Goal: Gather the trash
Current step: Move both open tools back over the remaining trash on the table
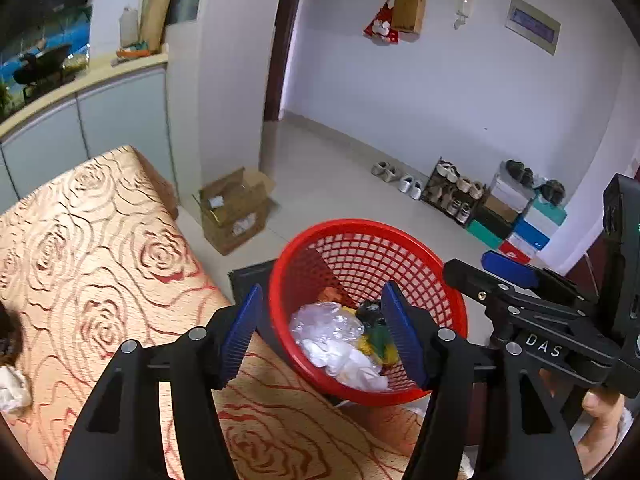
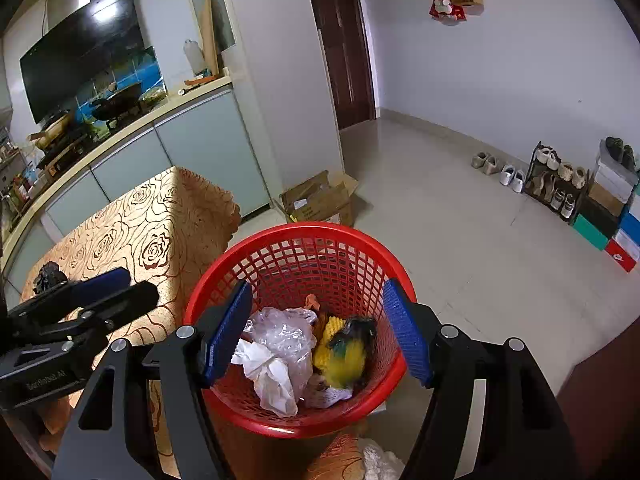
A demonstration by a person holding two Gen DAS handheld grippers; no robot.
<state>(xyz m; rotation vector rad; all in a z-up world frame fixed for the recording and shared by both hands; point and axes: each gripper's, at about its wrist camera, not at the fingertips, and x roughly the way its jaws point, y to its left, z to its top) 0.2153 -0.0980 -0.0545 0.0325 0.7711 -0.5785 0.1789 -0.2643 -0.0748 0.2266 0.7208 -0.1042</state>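
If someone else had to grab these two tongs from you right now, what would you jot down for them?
Left tongs: open, empty, over the red basket.
Right tongs: open, empty, over the same basket.
In the basket: clear plastic wrap, white paper, a yellow and dark scrap.
Left: a dark crumpled piece on the patterned table, and a white scrap at its edge.

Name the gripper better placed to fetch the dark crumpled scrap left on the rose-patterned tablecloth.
Left gripper, probably: it is on the tablecloth's side, nearer the dark scrap. The right gripper hangs open over the red mesh basket.
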